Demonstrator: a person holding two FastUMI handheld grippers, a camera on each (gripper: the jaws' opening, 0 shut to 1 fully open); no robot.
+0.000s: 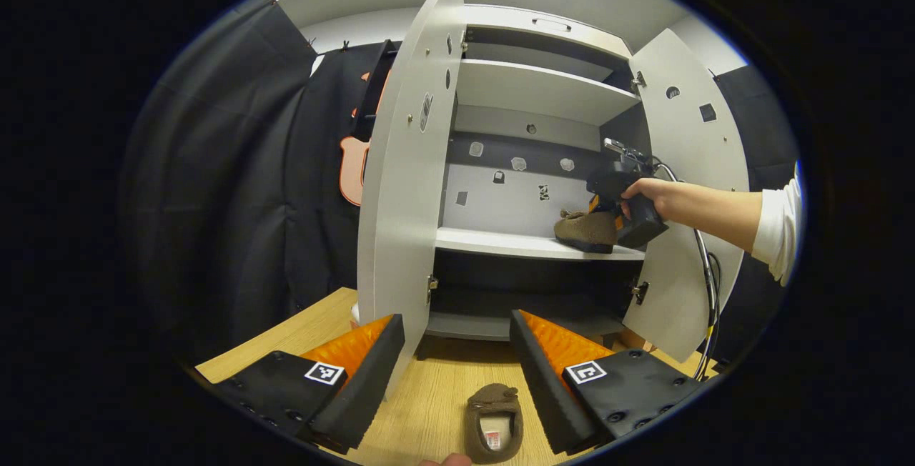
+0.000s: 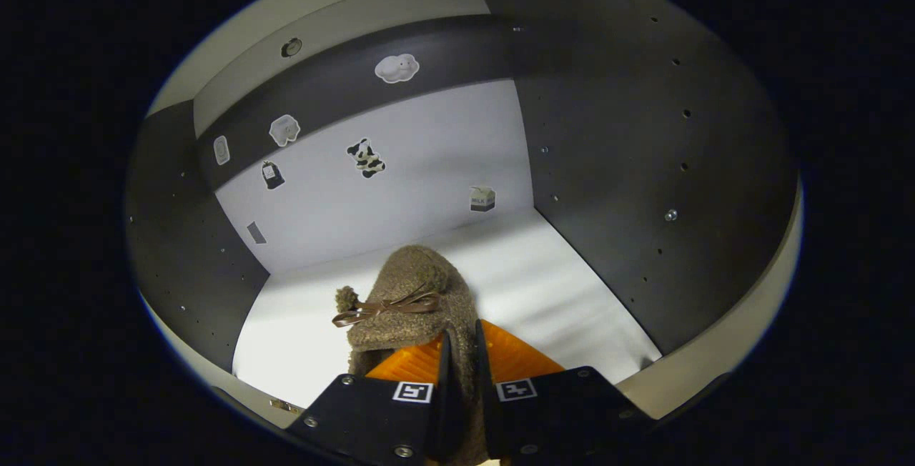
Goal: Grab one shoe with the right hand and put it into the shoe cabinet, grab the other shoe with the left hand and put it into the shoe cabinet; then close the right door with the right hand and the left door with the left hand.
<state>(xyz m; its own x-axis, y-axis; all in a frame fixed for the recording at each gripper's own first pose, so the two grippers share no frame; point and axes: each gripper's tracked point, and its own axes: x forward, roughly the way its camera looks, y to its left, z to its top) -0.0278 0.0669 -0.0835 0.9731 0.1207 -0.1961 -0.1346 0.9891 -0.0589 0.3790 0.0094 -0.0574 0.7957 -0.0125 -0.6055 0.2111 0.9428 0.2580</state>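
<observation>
Left gripper view: left gripper (image 1: 456, 359) hovers low over the wooden floor (image 1: 429, 394), fingers spread wide apart with nothing between them.
Second shoe: a brown slipper (image 1: 493, 419) lies on the floor between and just below the left gripper's fingers, untouched, opening facing up.
Shoe cabinet: the cabinet (image 1: 529, 94) stands ahead with both doors swung open; left door (image 1: 407, 180) edge-on near the left finger, right door (image 1: 690, 166) at the far side.
Right gripper, seen from the left: right gripper (image 1: 607, 212) is held by a hand (image 1: 647, 191) with a white sleeve (image 1: 779, 230), reaching into the middle compartment.
First shoe: a brown fuzzy shoe (image 1: 587, 230) rests on the middle shelf (image 1: 500, 243), at the shelf's right end near the front edge.
Right gripper view: the right gripper (image 2: 459, 355) has its fingers closed on the heel side wall of the shoe (image 2: 411, 301), which carries a brown bow and points toward the back wall (image 2: 429, 166).
Shelf contact: the shoe's sole sits on the white shelf (image 2: 572, 301), well apart from the dark right side wall (image 2: 643, 166).
</observation>
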